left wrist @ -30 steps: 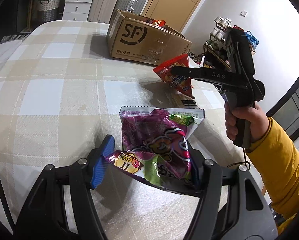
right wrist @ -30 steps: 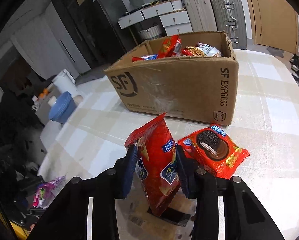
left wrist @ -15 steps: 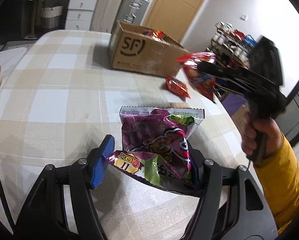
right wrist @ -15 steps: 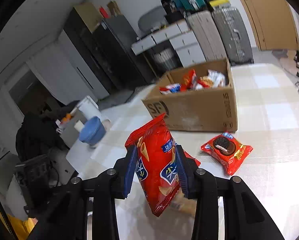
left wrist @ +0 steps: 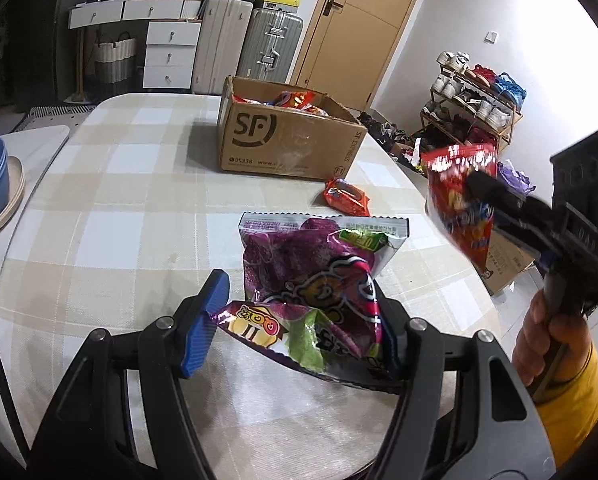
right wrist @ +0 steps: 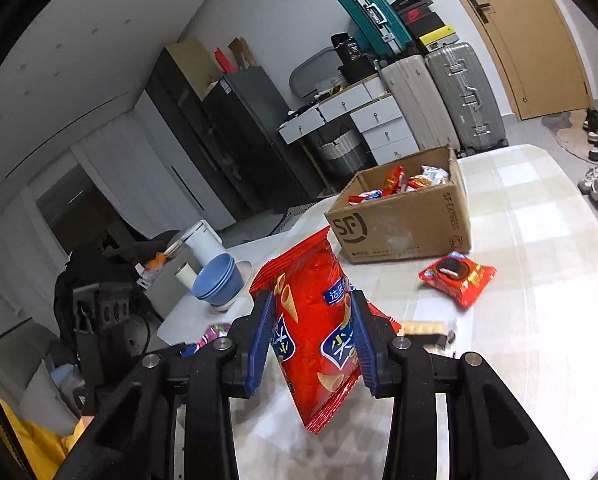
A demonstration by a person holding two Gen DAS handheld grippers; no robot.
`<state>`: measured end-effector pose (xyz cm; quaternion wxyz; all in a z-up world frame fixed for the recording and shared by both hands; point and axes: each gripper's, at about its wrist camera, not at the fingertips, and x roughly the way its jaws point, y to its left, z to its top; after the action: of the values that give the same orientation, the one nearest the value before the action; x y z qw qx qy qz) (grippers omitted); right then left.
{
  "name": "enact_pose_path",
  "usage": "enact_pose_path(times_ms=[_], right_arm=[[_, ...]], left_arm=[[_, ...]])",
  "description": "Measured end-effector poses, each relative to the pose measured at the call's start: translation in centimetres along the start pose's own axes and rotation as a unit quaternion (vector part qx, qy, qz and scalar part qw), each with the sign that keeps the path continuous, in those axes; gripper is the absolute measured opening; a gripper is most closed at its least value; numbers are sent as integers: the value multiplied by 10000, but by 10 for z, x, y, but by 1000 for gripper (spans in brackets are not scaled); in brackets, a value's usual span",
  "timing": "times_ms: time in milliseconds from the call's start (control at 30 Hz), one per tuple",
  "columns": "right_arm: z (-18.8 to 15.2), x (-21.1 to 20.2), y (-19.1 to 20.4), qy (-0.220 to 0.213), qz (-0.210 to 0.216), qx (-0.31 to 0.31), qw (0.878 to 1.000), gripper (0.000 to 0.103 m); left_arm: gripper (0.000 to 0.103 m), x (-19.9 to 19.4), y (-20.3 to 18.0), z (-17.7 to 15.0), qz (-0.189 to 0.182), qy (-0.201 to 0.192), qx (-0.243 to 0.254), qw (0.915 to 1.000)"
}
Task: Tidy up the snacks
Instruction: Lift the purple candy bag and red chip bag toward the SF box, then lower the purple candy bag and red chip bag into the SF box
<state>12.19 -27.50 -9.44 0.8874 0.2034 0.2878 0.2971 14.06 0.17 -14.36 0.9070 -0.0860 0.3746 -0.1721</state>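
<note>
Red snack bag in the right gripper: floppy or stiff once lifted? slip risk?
The red snack bag probably stays floppy: its lower end hangs loose below the right gripper. Likely light, puffed with air. The glossy film looks slippery, so it might slide if swung.

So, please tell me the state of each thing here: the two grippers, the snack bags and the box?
left gripper: shut on the purple bag, bag lifted off the table.
right gripper: shut on the red cone-snack bag, bag in the air.
cardboard box: open, snacks inside.
Oreo pack: sealed, lying flat on the table beside the box.
</note>
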Motion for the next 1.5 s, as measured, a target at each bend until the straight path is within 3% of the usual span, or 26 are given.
enact_pose_path(times_ms=[333,567,1033,1500], right_arm=[[3,-20,-1,-188,-40,138,9997,38],[39,-22,9,-315,18,-118,9994,38],[139,23,0,-448,102,-349,9983,38],[228,97,-22,-371,-148,-454,9982,38]], left_arm=[[63,-20,-4,15,-85,-184,-8,9998],[63,-27,4,49,-92,-404,-71,9991],[63,-5,27,174,218,-783,261,9963],[63,108,42,314,328,-467,149,9983]])
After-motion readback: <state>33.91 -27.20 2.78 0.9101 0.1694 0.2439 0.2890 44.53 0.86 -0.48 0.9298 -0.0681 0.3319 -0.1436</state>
